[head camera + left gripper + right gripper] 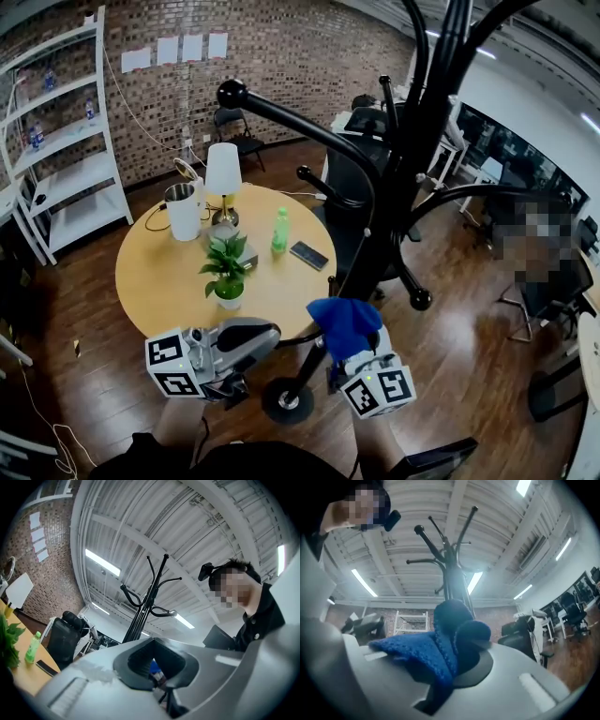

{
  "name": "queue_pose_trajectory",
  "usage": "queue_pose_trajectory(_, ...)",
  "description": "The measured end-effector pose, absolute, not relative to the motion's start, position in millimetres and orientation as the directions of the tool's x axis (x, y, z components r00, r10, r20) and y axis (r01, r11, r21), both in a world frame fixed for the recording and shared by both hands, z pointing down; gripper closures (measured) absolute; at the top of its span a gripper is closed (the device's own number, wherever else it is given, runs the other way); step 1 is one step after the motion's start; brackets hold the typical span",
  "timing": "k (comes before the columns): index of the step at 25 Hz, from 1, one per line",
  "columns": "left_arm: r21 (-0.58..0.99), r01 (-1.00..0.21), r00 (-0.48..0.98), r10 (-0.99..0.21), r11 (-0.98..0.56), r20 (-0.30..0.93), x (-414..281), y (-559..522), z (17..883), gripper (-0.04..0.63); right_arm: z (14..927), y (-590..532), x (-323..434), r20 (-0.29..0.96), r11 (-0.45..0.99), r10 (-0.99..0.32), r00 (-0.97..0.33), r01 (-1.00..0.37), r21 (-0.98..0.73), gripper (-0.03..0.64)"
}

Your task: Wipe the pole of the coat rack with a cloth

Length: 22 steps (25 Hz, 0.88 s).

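Note:
The black coat rack's pole (pixel 394 202) rises from its round base (pixel 286 400) by the table, with curved hooks branching near the top. My right gripper (pixel 361 361) is shut on a blue knitted cloth (pixel 345 323), which sits low against the pole; whether it touches cannot be told. In the right gripper view the cloth (pixel 436 653) bunches over the jaws of the right gripper (pixel 454 667), with the rack (pixel 450 573) rising right behind it. My left gripper (pixel 246 336) hovers left of the base, jaws together and holding nothing. The left gripper view shows the left gripper (pixel 159 667) below the rack (pixel 150 597).
A round wooden table (pixel 150 272) left of the rack carries a potted plant (pixel 228 272), lamp (pixel 223 173), kettle (pixel 183 211), green bottle (pixel 279 230) and phone (pixel 308 254). White shelving (pixel 66 141) stands at the far left. Office chairs (pixel 548 281) and desks fill the right.

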<state>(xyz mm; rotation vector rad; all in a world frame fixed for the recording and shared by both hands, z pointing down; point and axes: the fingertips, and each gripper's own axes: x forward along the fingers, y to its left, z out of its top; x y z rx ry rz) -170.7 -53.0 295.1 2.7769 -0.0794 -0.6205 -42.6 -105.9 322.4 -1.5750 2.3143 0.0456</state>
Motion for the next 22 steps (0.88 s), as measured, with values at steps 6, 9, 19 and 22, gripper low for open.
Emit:
queue_pose_trajectory(6,0.285,-0.01,0.893,-0.136,-0.959,-0.43,-181,-54,290,0.595,194,-98,-38,-0.515,0.422,-0.79,-0.332,-0.904,-0.065,0.592)
queue_pose_trajectory(9,0.282,-0.015,0.888,-0.143,-0.959,-0.437,-186,-54,288,0.595,166,-96,-37,-0.553,0.416,-0.767,-0.326,-0.908,-0.042,0.592)
queue_pose_trajectory(19,0.291,-0.004,0.893,-0.134,-0.957,-0.429,-183,-57,291,0.595,225,-98,-33,-0.491,0.405,-0.811,-0.318,-0.911,-0.079,0.594)
queue_pose_trajectory(22,0.301,0.007,0.898,-0.127,-0.953,-0.422,-178,-57,294,0.595,271,-101,-32,-0.405,0.398,-0.856,-0.322,-0.909,-0.119,0.593)
